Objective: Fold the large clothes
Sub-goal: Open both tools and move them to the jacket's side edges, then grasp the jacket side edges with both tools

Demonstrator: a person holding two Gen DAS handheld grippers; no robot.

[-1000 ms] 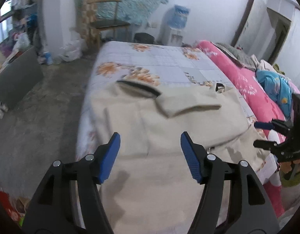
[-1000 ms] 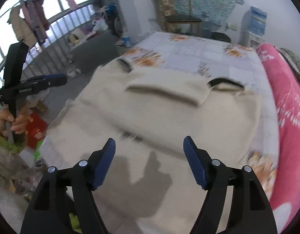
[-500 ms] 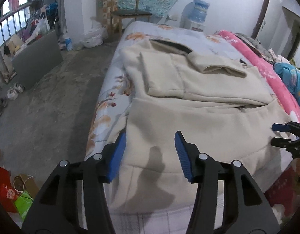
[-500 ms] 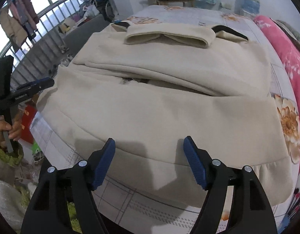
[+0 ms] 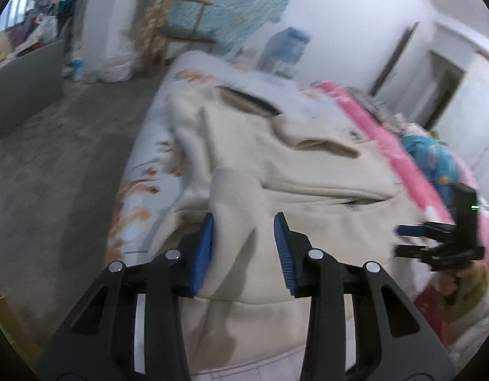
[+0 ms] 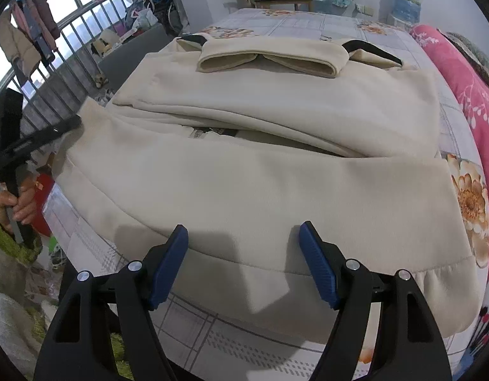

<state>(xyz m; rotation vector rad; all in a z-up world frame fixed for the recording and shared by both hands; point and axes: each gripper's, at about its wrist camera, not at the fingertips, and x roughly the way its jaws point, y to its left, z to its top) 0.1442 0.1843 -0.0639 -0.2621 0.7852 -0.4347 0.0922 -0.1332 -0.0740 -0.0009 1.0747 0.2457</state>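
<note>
We've got a large cream fleece jacket (image 6: 244, 174) with black-lined cuffs spread across the floral-print bed (image 6: 323, 28), and it's partly folded. Both sleeves are brought in over the chest, their open cuffs meeting side by side near the far end. Below them a dark label peeks out of a gap between layers. The hem lies nearest us at the bed's edge, slightly gathered on the right, and its left corner is bunched up.

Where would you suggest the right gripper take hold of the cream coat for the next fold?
Probably the bottom hem of the cream coat, approached from the near bed edge. The hem lies flat and free just ahead of the open right gripper, and the sleeves are already folded in at the far end.
</note>
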